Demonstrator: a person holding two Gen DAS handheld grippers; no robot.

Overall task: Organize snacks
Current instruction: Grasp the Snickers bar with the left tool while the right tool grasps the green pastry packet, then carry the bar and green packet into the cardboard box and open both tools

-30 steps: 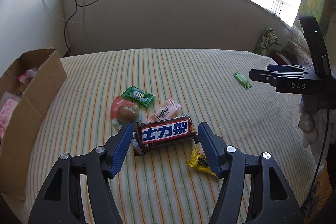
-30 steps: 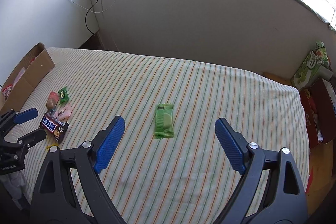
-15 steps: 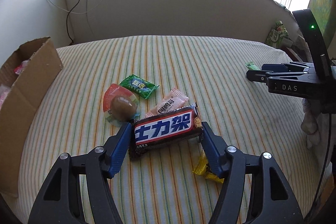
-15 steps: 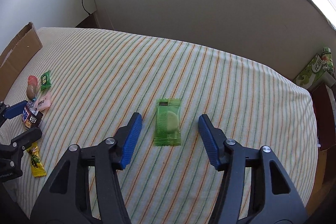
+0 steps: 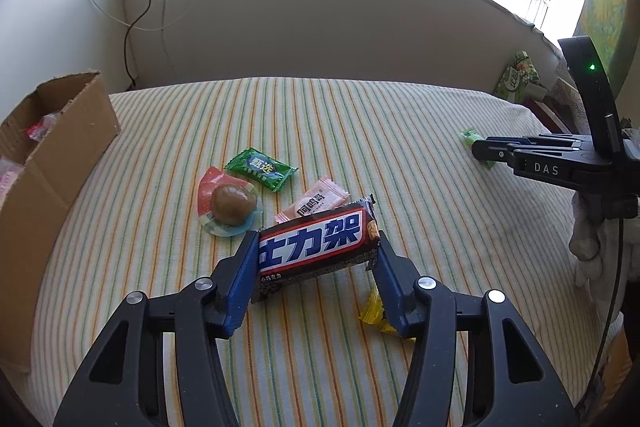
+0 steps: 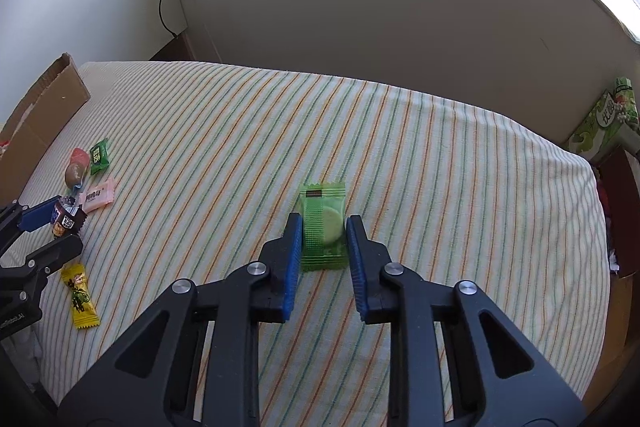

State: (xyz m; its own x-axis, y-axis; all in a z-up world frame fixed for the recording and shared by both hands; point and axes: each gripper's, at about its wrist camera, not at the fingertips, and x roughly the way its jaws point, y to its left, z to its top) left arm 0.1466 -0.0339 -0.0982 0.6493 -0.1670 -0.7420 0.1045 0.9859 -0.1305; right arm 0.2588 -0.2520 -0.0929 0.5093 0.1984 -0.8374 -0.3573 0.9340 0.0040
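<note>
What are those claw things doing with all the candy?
A person holds a gripper in each hand and is tidying snacks off a striped cloth. The left gripper has clamped a brown chocolate bar with a blue-and-white label by its ends. The right gripper has its fingers on both sides of a clear green wrapped biscuit. A brown cardboard box with a few snacks inside waits on the left.

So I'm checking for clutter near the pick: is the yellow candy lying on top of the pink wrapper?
No, the yellow candy lies alone on the striped cloth, apart from the pink wrapper.
</note>
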